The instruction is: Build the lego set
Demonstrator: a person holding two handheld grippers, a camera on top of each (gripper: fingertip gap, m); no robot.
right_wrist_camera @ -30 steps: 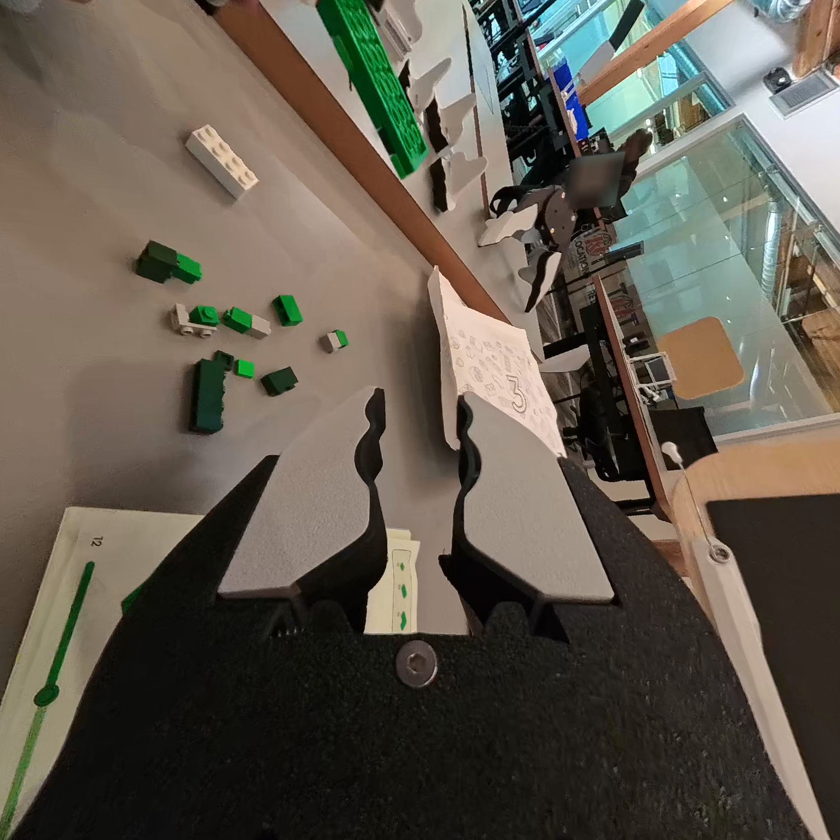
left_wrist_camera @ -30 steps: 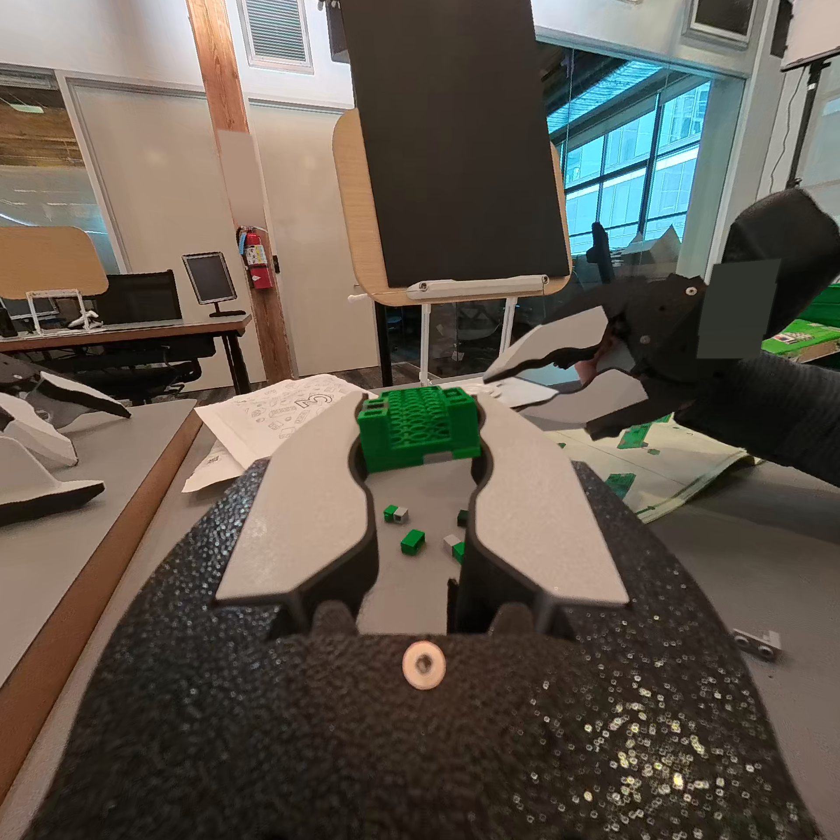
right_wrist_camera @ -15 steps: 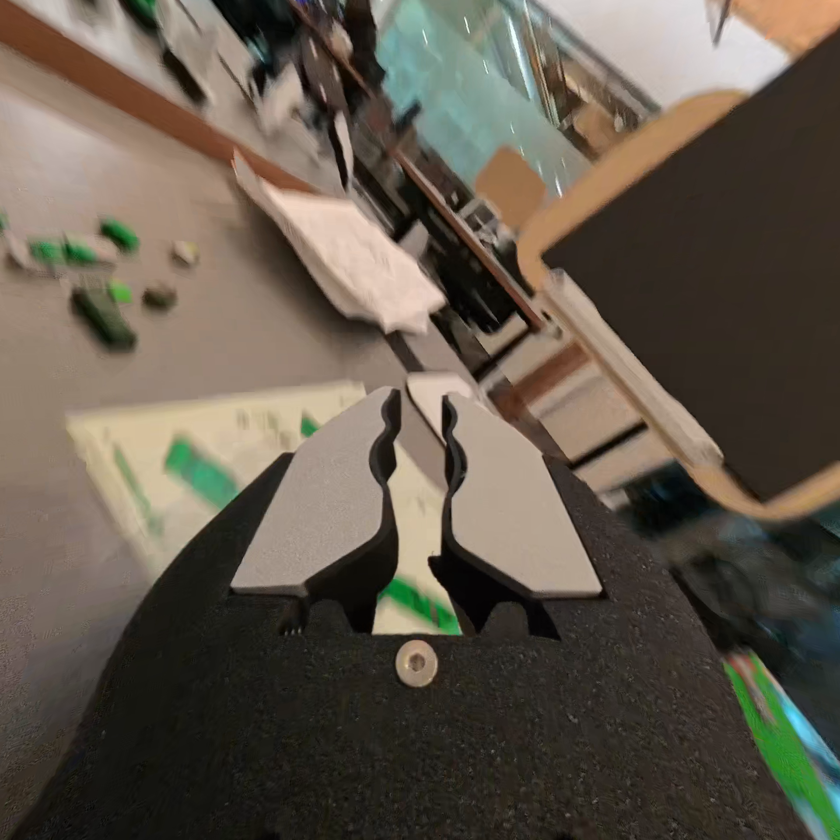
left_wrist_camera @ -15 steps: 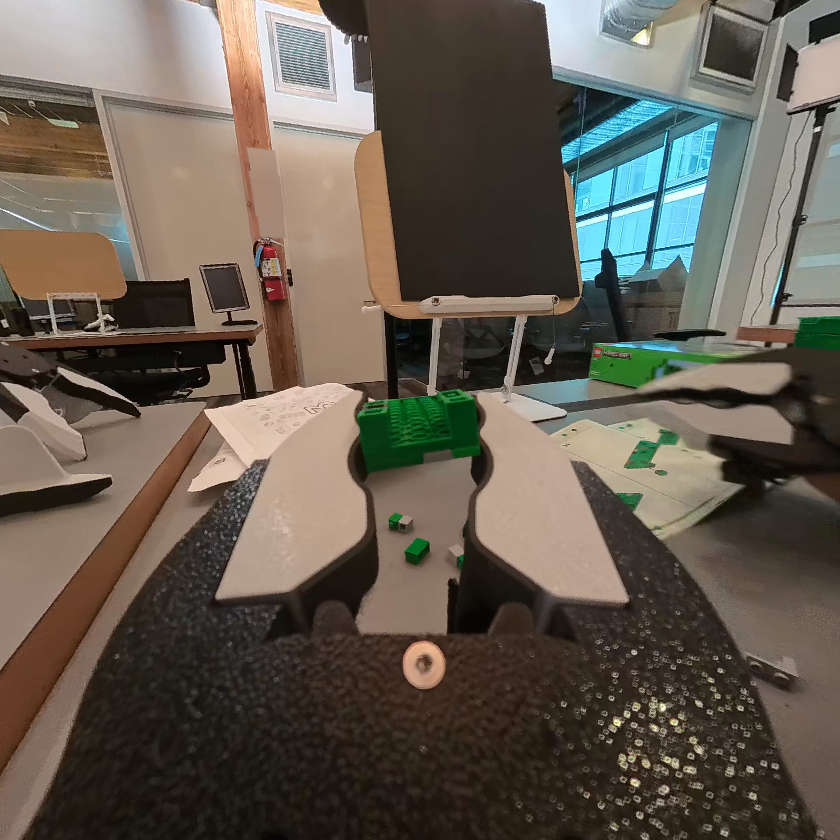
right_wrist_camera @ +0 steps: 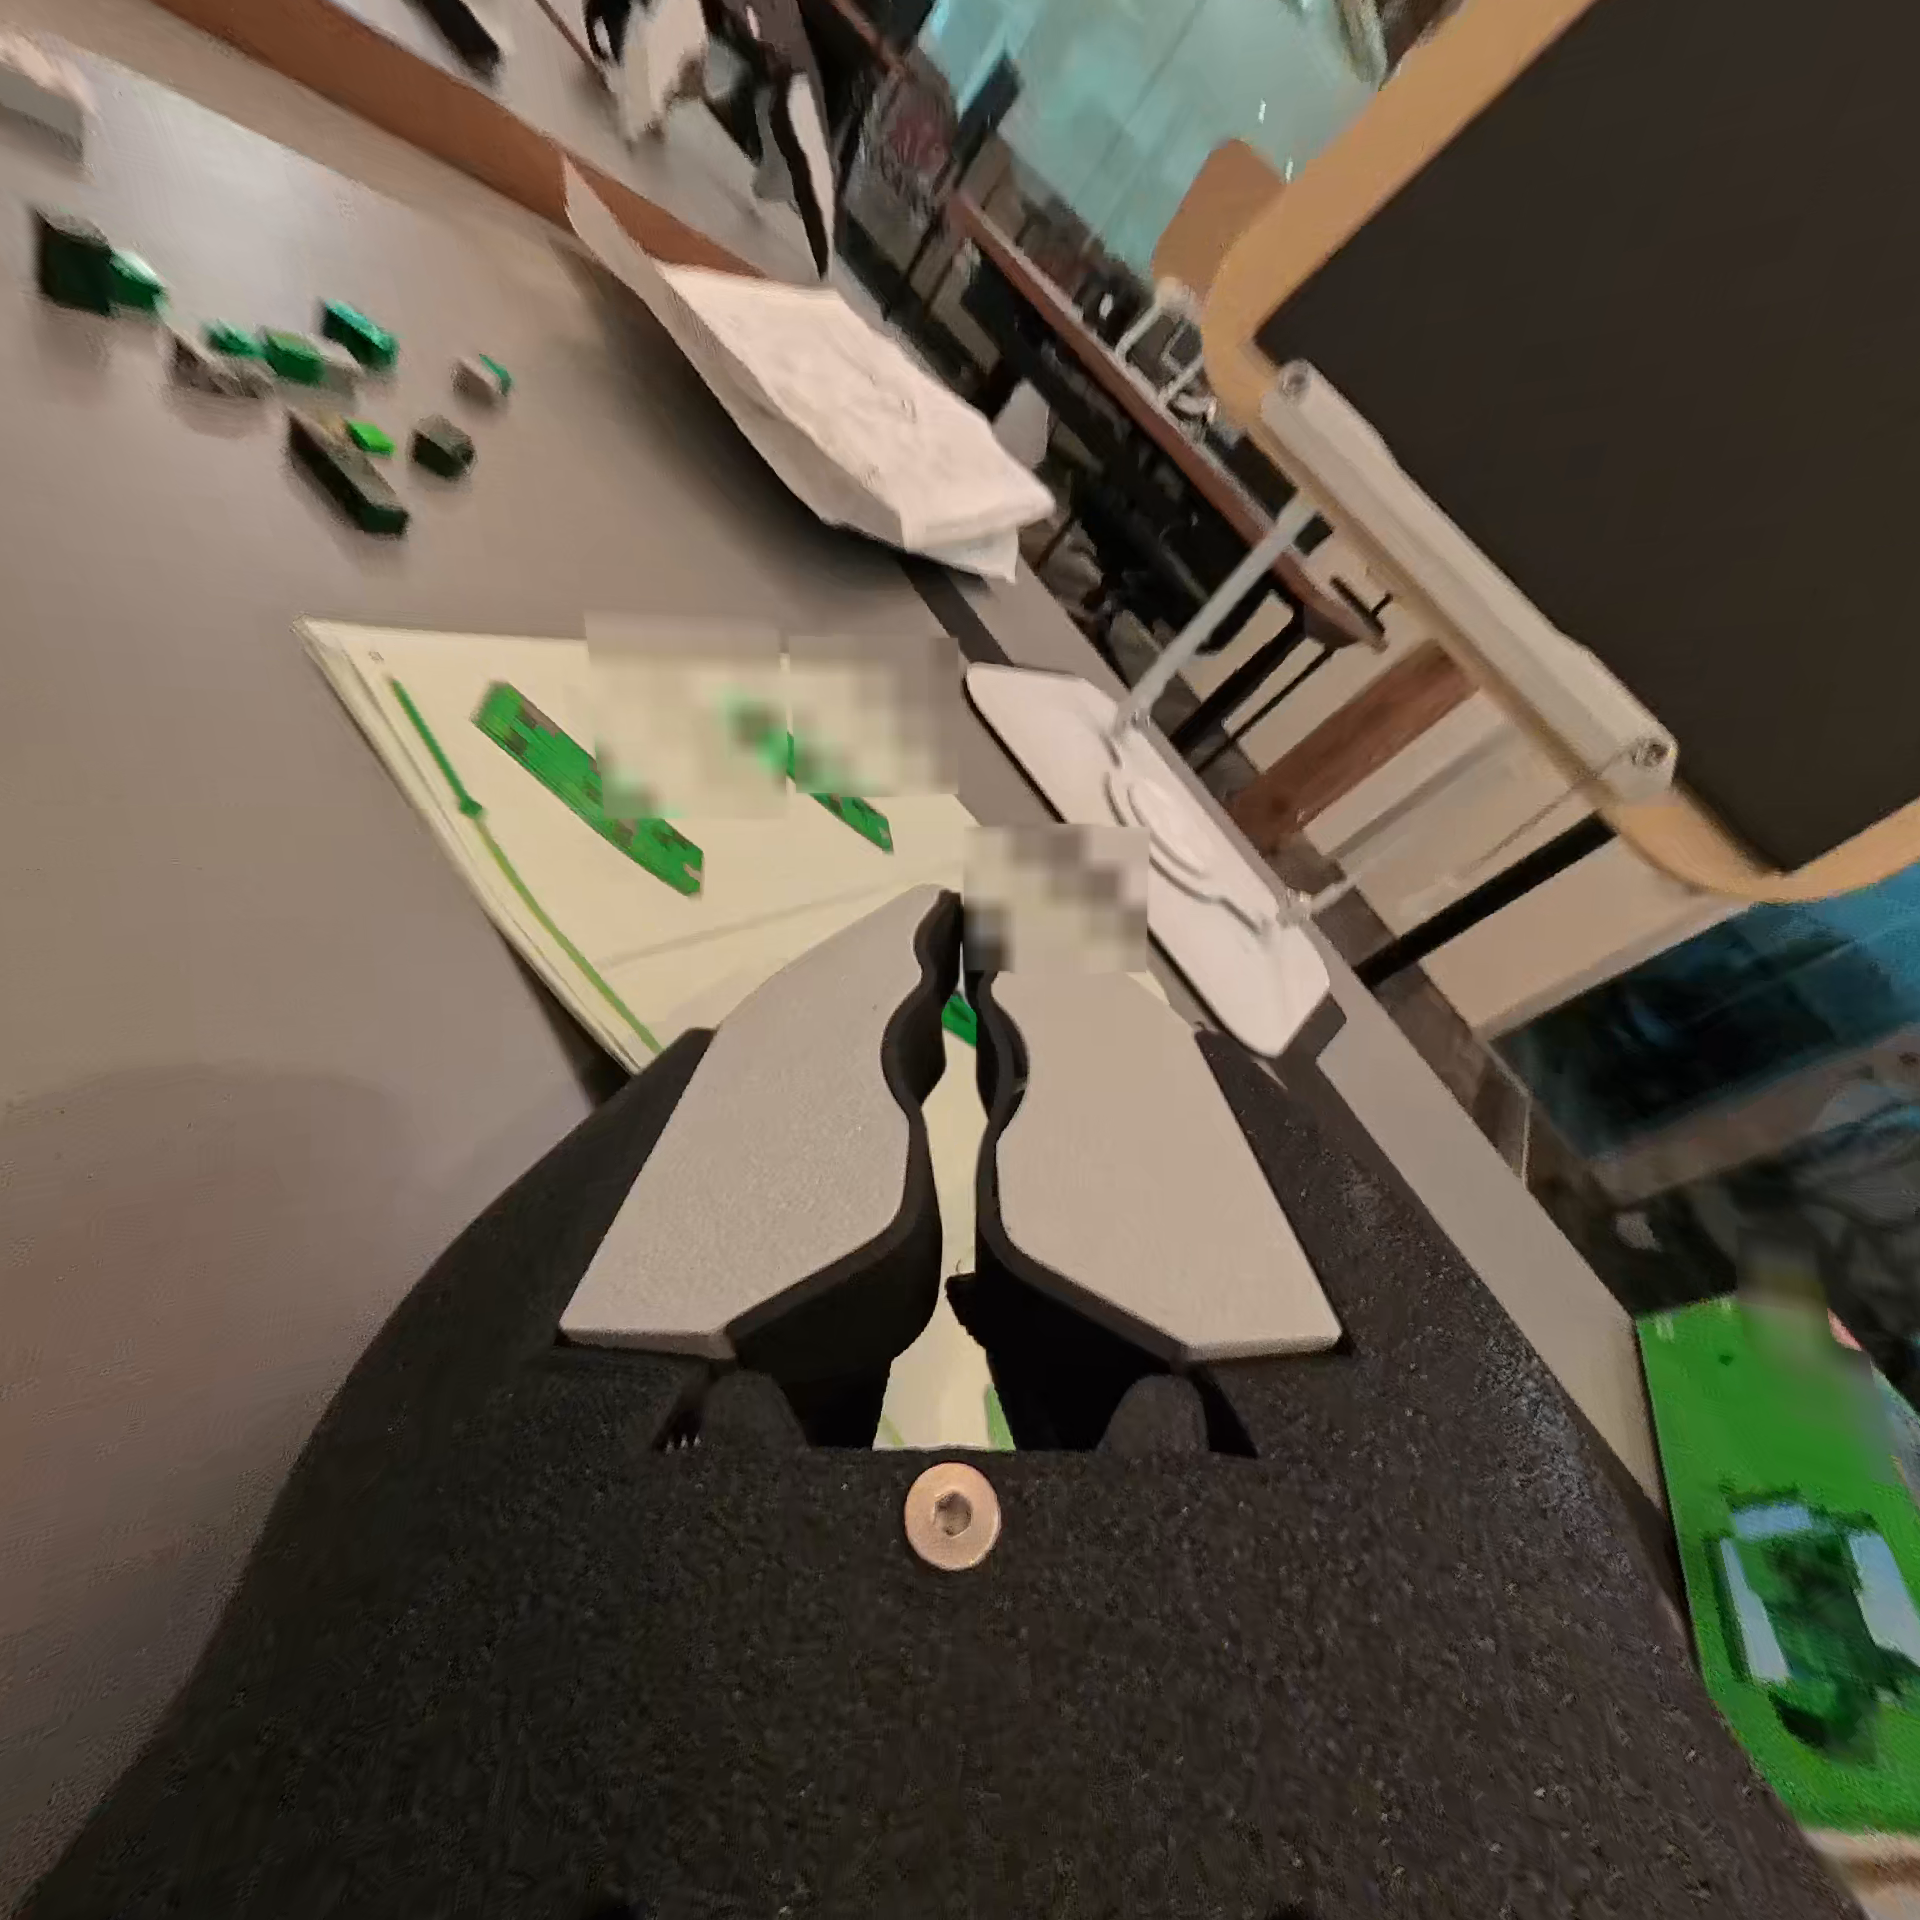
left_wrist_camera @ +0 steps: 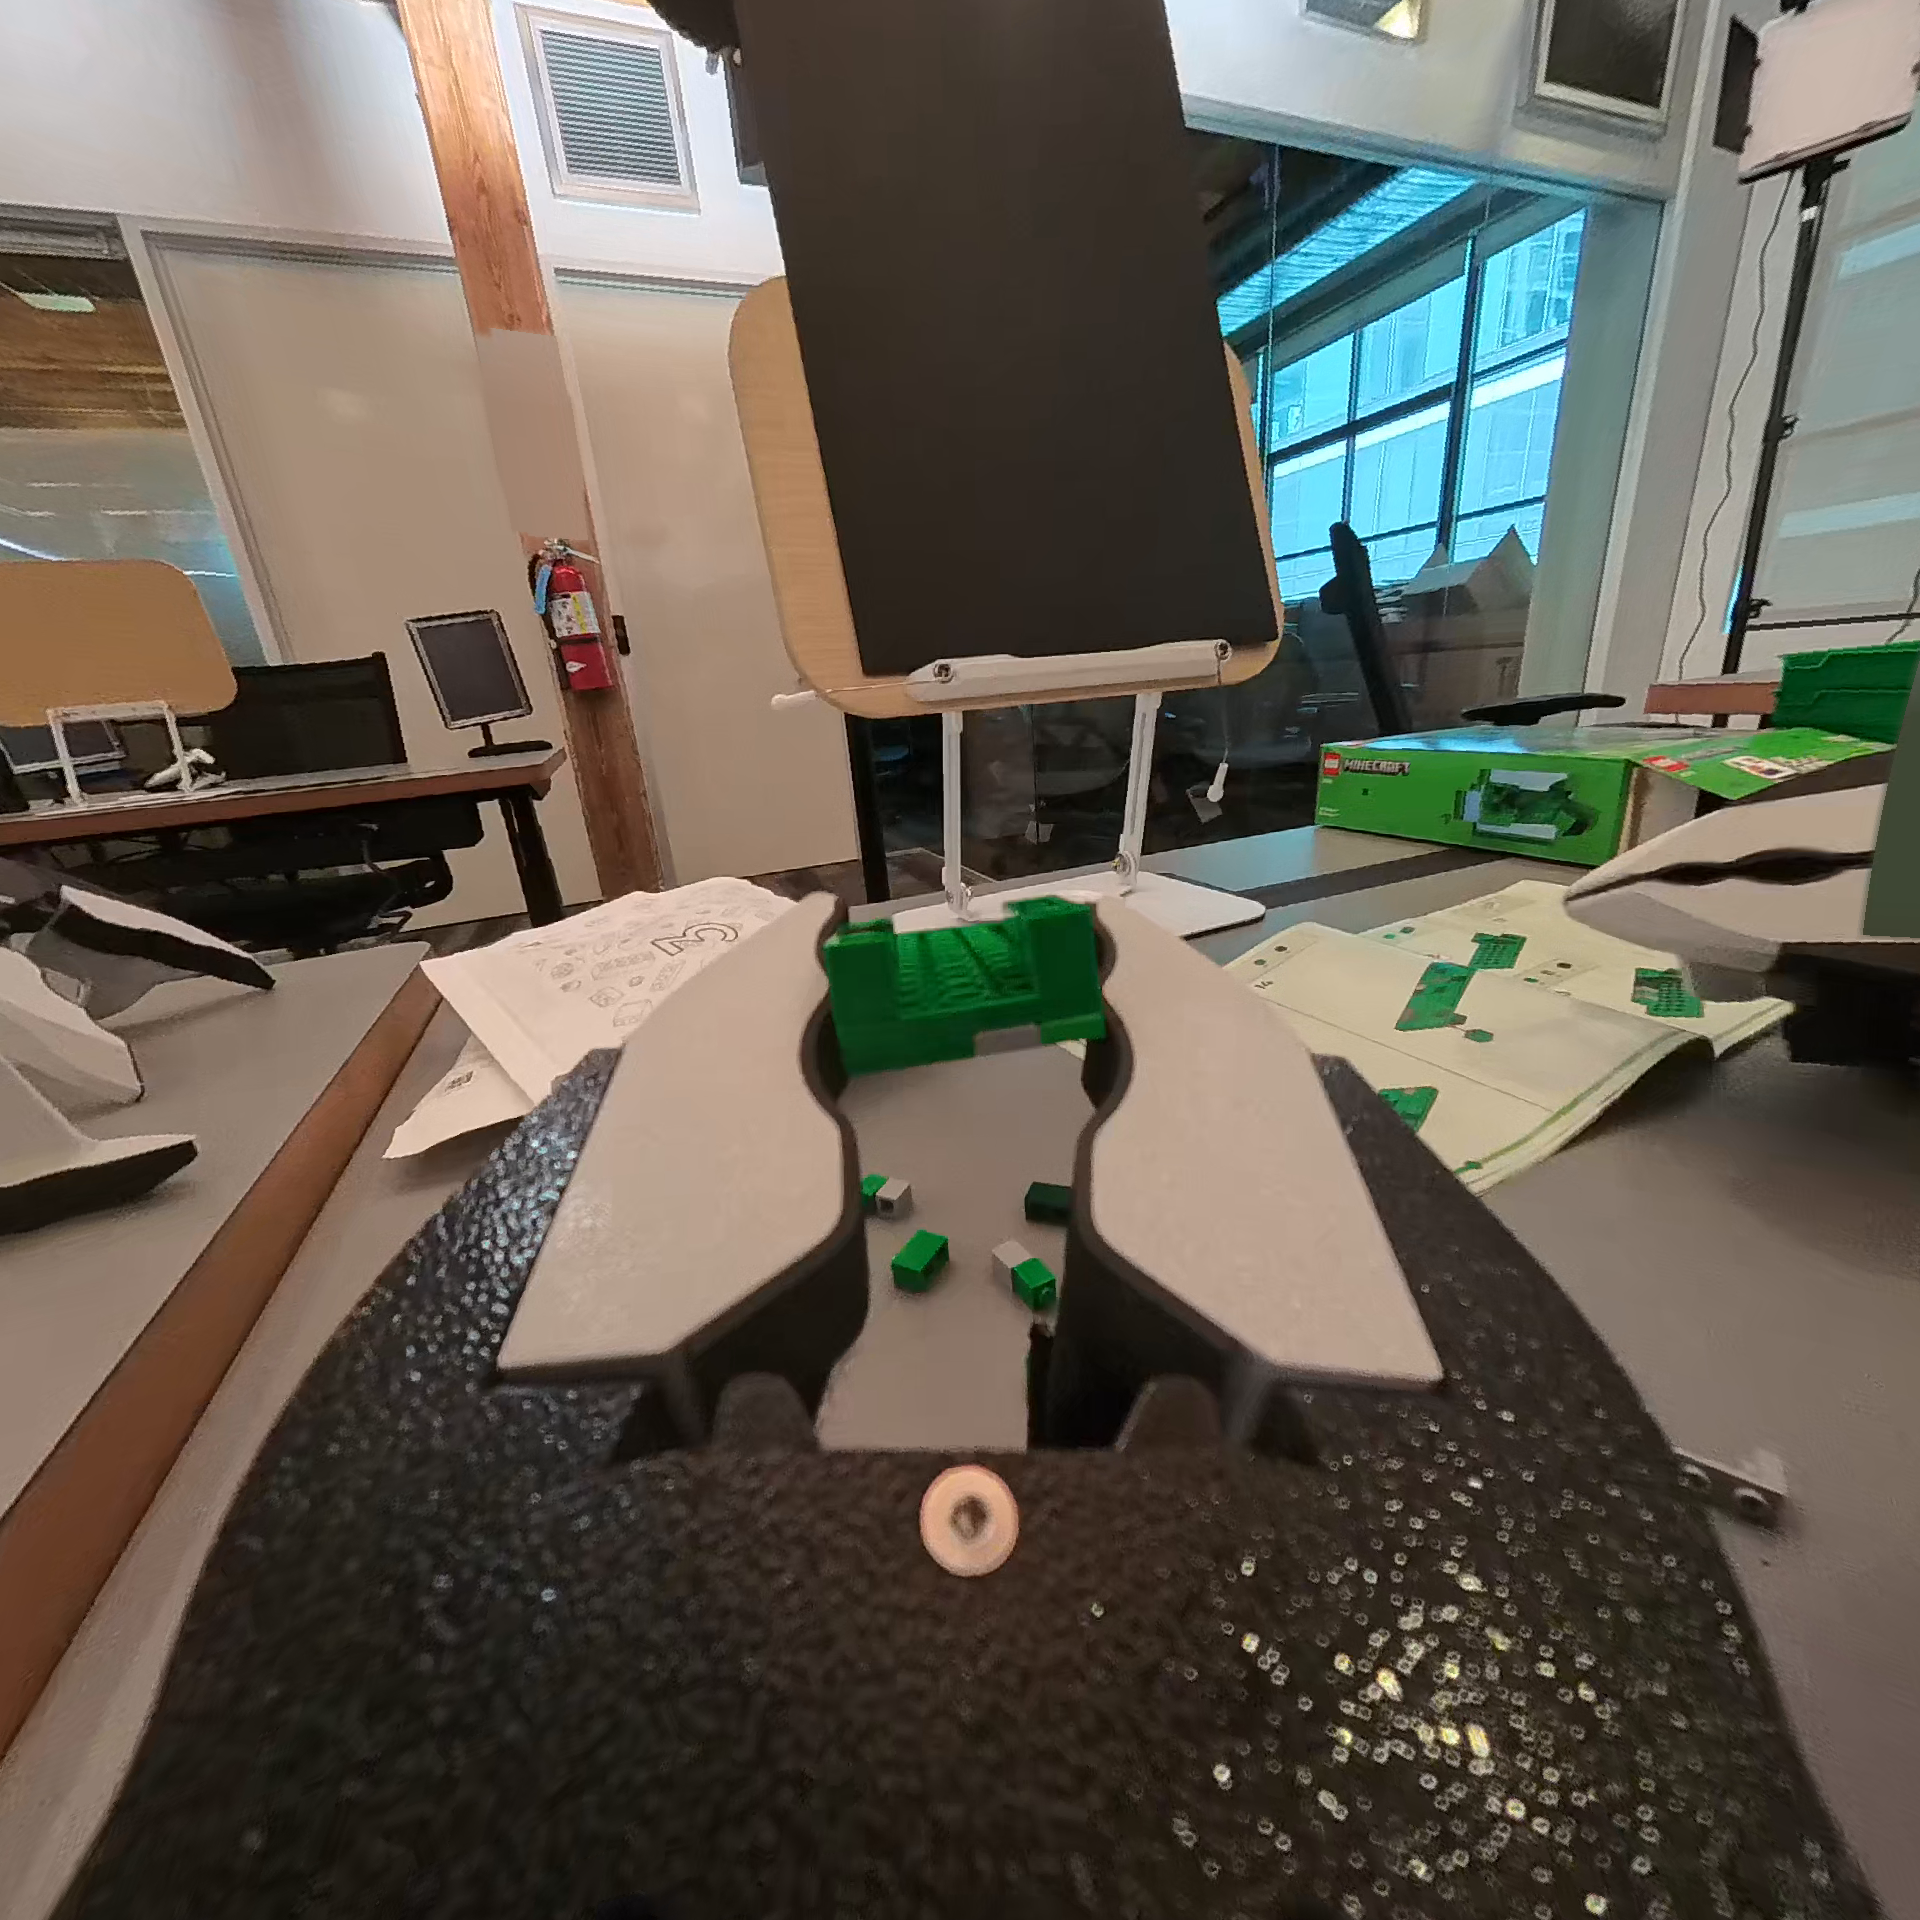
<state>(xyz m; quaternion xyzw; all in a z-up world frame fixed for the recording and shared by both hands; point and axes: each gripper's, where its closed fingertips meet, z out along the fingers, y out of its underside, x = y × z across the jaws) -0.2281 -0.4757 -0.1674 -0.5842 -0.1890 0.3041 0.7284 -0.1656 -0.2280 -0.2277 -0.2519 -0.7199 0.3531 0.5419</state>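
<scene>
L wrist view: left gripper (left_wrist_camera: 961,997) clamped on green lego assembly (left_wrist_camera: 961,997) at its tips, held just above the table (left_wrist_camera: 1621,1299); loose small bricks (left_wrist_camera: 920,1260) lie below, instruction booklet (left_wrist_camera: 1496,1029) to the R

R wrist view: right gripper (right_wrist_camera: 964,935) empty, jaws nearly together w/ a thin gap, over the booklet; loose pieces (right_wrist_camera: 348,483) well off to its L

Step looks like checking instr / fetching next piece. Next move: R needs to spread jaws, go to the loose pieces

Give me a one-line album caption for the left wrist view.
Left gripper clamps a green lego assembly above loose bricks, beside the instruction booklet.
</scene>
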